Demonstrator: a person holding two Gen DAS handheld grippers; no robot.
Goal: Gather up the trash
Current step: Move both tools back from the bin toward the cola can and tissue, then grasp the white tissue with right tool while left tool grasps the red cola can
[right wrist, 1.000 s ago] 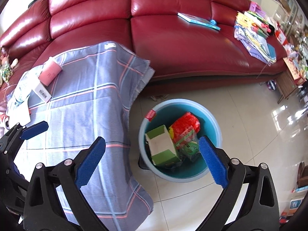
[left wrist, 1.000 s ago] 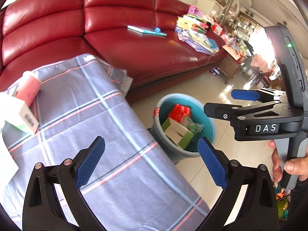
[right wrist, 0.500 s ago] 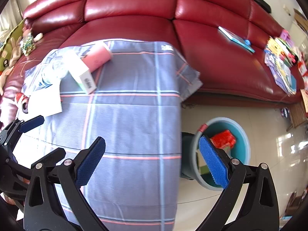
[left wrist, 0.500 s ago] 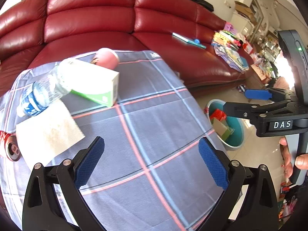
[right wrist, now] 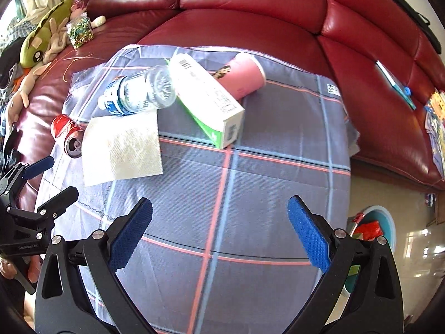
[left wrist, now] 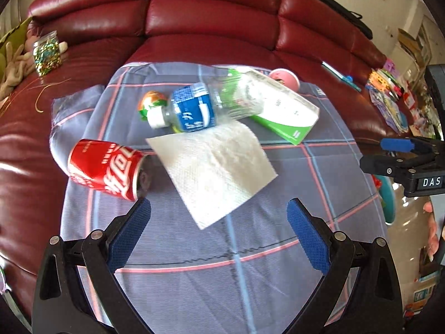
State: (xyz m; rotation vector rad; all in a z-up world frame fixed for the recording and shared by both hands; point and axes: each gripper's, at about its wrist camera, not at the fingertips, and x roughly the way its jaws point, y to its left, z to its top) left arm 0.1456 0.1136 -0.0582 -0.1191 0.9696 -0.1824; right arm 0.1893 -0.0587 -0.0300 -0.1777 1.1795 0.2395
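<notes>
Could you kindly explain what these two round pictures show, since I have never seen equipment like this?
A person holds two hand-held grippers, each with a fisheye camera looking along its blue-padded fingers. One picture is from the left gripper, the other from the right gripper; each also glimpses the other tool at its edge. Both are open and hold nothing. On the checked cloth lie a red can, a paper napkin, a water bottle, a green-and-white box and a pink cup. The blue bucket on the floor already holds trash.
</notes>
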